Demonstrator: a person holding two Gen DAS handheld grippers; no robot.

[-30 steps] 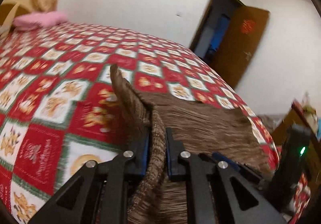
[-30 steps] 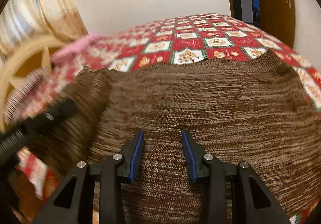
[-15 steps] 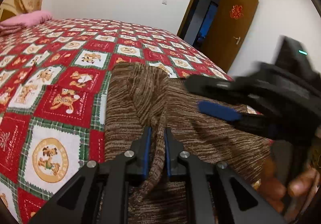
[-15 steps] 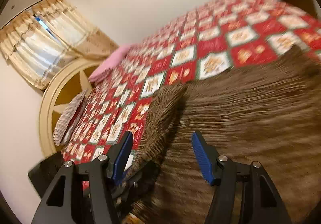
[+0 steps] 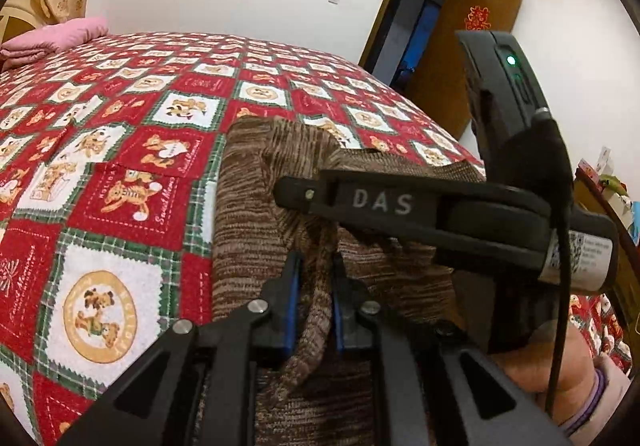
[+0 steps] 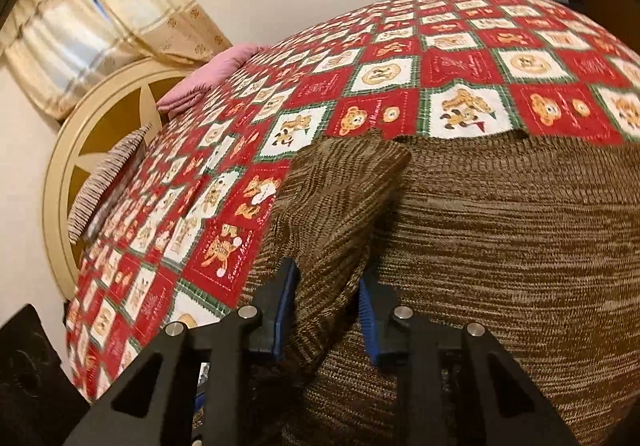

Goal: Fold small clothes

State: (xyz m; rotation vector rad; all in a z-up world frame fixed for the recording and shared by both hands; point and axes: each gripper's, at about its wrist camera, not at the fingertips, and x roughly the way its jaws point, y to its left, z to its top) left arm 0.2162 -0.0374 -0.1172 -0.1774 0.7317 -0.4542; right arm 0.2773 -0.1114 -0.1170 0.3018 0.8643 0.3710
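Brown knit sweater [image 6: 500, 246] on bear-print bedspread [image 5: 120, 174], left hand-held gripper [image 5: 314, 310] clamped on its fold, right hand-held gripper [image 6: 326, 310] spread around the sleeve

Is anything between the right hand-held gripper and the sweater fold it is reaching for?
Nothing visible. The right hand-held gripper already has the brown sweater fold between its open jaws; the left hand-held gripper pinches the same fold on the bedspread.

Teddy-bear quilt [image 5: 120, 174] — pink pillow [image 5: 56, 36], open door [image 5: 476, 54].
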